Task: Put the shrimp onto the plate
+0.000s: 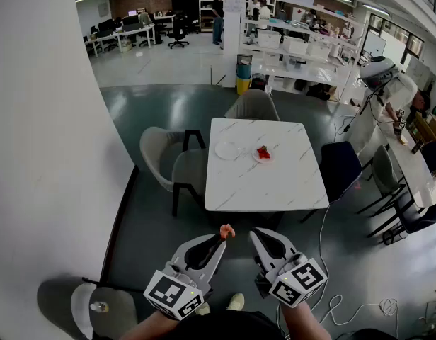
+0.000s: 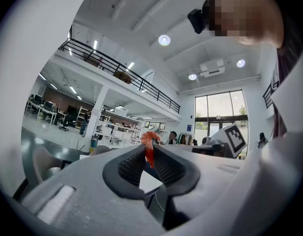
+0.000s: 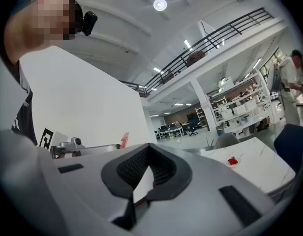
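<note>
Grey workshop floor stretches ahead of me, with desks and shelving far behind. The shrimp point(image 1: 226, 231) is orange-pink and curled. It sits pinched at the very tip of my left claw point(image 1: 218, 241), with its body sticking up above the closed jaws. My right claw point(image 1: 260, 238) hangs just beside the left one, jaws together and holding nothing.

Well ahead of both claws stands a white marble table point(image 1: 274, 186). An empty white plate point(image 1: 227, 149) lies on it. Just to the right of that plate is a smaller plate point(image 1: 263, 154) with something red on it, too small for me to identify.

I judge the carry has barely begun, since open floor lies between the claws and the table. To do it well, I would keep the left claw's squeeze steady, because only a thin part of the shrimp is pinched. I would keep the tip level while approaching, lower it close over the plate, and release only there. Which of the two plates is meant I cannot tell.

A beige chair point(image 1: 165, 158) stands ahead and to the left of the claws. A dark blue chair point(image 1: 340, 167) stands ahead and to the right. A white cable point(image 1: 331, 303) trails on the floor to the right of the right claw. The near edge of the table looks unobstructed.
</note>
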`<action>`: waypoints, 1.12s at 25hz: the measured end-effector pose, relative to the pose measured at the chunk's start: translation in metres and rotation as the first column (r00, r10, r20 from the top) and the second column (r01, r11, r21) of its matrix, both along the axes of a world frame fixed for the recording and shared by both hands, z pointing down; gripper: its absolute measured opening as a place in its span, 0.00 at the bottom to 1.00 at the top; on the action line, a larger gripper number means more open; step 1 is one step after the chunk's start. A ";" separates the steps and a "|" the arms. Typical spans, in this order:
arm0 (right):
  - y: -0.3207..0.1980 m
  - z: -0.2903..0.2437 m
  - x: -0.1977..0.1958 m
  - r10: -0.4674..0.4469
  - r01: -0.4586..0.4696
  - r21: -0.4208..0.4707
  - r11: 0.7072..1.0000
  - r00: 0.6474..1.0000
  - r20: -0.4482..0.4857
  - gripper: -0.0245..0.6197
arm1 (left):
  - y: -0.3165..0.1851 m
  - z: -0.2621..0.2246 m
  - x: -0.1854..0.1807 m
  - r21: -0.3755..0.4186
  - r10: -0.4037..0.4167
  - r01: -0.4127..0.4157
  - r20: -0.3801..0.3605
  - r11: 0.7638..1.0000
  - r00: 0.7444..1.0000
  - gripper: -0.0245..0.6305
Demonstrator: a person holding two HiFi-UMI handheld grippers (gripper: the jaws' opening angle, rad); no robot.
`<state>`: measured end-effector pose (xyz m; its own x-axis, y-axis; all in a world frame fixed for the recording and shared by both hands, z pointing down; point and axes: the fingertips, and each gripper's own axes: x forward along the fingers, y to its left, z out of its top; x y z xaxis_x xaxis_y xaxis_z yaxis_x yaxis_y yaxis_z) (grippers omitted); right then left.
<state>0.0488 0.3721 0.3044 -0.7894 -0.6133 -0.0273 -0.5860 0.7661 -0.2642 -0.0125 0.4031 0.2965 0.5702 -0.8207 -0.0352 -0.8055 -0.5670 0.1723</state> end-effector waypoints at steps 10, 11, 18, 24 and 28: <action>-0.005 0.002 0.008 -0.001 0.001 -0.003 1.000 1.000 0.012 0.04 | -0.003 0.002 0.006 0.005 -0.005 0.005 -0.002 1.000 1.000 0.12; -0.005 0.002 0.009 0.000 0.001 -0.003 1.000 1.000 0.013 0.04 | -0.003 0.002 0.006 0.004 -0.007 0.007 -0.002 1.000 1.000 0.12; -0.006 0.004 0.016 -0.004 0.005 -0.019 1.000 0.998 0.061 0.04 | -0.004 0.007 0.011 -0.005 -0.013 0.013 0.001 1.000 1.000 0.12; -0.011 0.003 0.030 -0.012 0.014 -0.019 1.000 0.995 0.100 0.04 | -0.012 0.009 0.020 -0.009 -0.022 0.022 0.013 1.000 1.000 0.12; -0.016 0.008 0.043 -0.017 0.019 -0.019 1.000 0.994 0.107 0.04 | -0.019 0.013 0.028 -0.012 -0.036 0.036 0.019 0.999 0.999 0.12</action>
<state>0.0916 0.3564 0.3124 -0.7937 -0.6000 -0.0998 -0.5395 0.7702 -0.3401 0.0159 0.3840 0.3099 0.5409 -0.8409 -0.0145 -0.8284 -0.5357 0.1634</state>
